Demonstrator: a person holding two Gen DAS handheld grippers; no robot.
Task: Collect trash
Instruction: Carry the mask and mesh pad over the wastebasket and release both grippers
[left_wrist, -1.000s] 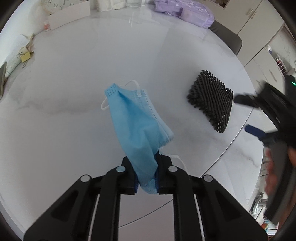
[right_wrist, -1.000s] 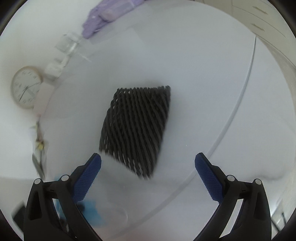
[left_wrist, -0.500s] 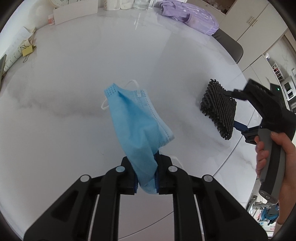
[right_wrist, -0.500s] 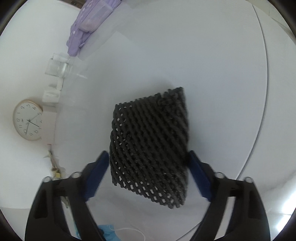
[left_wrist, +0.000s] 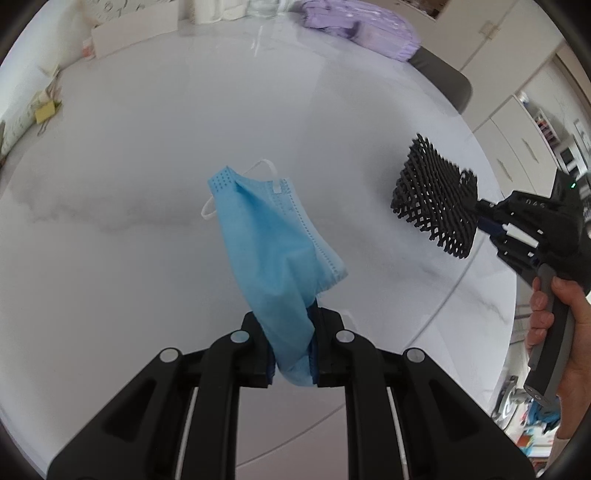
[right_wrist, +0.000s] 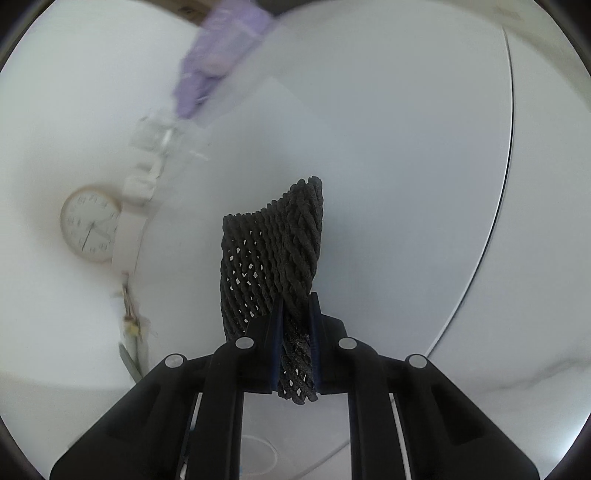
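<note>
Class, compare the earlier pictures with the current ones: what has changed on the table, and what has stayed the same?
The right hand-held gripper closed on the black foam net and lifted it off the white table. The left hand-held gripper stays clamped on the blue face mask.

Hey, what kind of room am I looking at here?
Probably a home dining area or kitchen: a round white marble-look table, pale cabinets behind it, a dark chair tucked at the far edge, and a clock propped on the table.
</note>
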